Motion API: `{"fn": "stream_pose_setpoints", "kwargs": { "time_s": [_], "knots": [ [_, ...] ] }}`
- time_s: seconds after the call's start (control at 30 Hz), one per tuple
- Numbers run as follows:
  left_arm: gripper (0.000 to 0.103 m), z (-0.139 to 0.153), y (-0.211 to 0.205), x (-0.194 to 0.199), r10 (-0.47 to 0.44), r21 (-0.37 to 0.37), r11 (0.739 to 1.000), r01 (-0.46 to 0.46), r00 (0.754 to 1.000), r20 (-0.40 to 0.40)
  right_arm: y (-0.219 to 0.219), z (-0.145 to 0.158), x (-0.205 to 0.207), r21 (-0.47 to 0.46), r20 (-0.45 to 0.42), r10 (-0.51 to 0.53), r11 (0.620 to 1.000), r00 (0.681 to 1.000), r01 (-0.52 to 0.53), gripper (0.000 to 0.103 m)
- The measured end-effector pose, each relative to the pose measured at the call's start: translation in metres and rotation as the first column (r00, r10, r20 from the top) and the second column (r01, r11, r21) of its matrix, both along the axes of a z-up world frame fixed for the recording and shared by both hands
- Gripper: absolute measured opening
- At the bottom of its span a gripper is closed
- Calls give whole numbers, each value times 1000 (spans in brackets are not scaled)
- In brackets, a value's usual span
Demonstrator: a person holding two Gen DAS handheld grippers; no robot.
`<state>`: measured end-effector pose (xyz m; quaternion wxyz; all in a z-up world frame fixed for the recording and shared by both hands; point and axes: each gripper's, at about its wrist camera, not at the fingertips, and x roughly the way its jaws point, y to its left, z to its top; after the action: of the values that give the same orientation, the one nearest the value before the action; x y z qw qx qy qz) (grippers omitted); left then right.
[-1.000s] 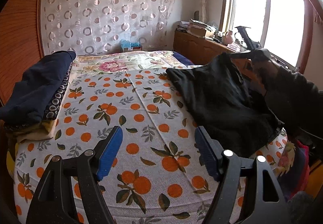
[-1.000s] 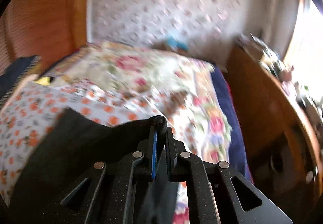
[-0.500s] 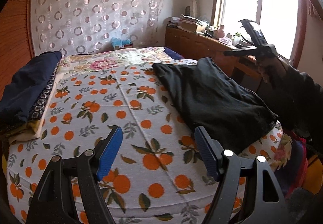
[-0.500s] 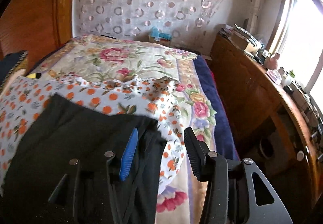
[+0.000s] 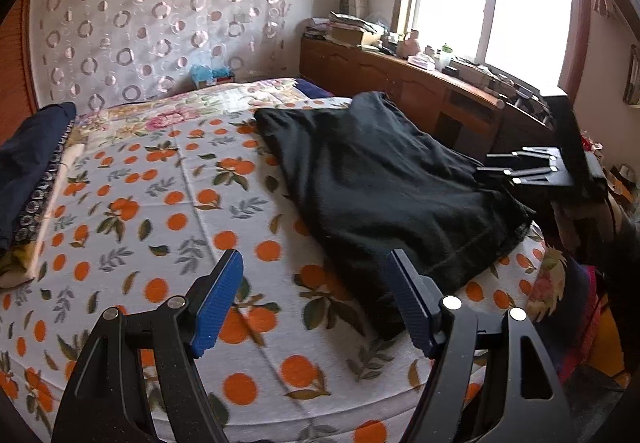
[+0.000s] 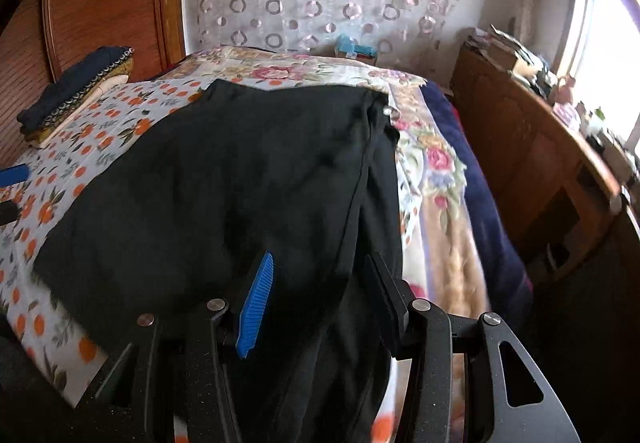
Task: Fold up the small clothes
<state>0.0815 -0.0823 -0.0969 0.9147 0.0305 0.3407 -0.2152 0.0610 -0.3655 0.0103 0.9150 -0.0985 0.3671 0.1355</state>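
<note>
A black garment (image 5: pixel 384 179) lies spread flat on the right half of the orange-print bedsheet (image 5: pixel 160 203). My left gripper (image 5: pixel 314 259) is open above the sheet, with its right finger close to the garment's near left corner and nothing between its fingers. In the right wrist view the same garment (image 6: pixel 224 179) fills the middle. My right gripper (image 6: pixel 320 259) hovers open over the garment's near right edge, with cloth under the jaws but not pinched. From the left wrist view the right gripper (image 5: pixel 484 163) is at the garment's right side.
A stack of folded clothes (image 5: pixel 28 163) sits at the bed's left edge, also visible as the stack (image 6: pixel 76 91) in the right wrist view. A wooden dresser (image 5: pixel 400 83) with clutter runs along the right under a window. A tissue box (image 5: pixel 212 75) stands at the headboard.
My right gripper opened, let go of the garment's far corner and drew back to its near right edge. The garment dropped flat. My left gripper shifted toward the garment.
</note>
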Motion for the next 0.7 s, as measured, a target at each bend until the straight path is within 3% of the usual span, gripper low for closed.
{"fn": "stream_pose_setpoints", "kwargs": {
  "time_s": [0.23,0.5,0.6,0.7],
  "knots": [
    [75,-8,-16,-1,-28,23,999,28,999,-24,-23,2,-31,69,4,-29,997,1000,29,49],
    [75,-18,-25,1,-45,32,998,47,997,-58,-20,-5,-47,67,-19,-33,997,999,34,48],
    [75,-21,-28,3,-43,45,998,47,996,-72,-13,-9,-40,83,-33,-21,996,999,23,36],
    [75,-21,-30,3,-45,53,997,49,997,-70,-5,-9,-44,87,-35,17,996,999,-14,10]
  ]
}}
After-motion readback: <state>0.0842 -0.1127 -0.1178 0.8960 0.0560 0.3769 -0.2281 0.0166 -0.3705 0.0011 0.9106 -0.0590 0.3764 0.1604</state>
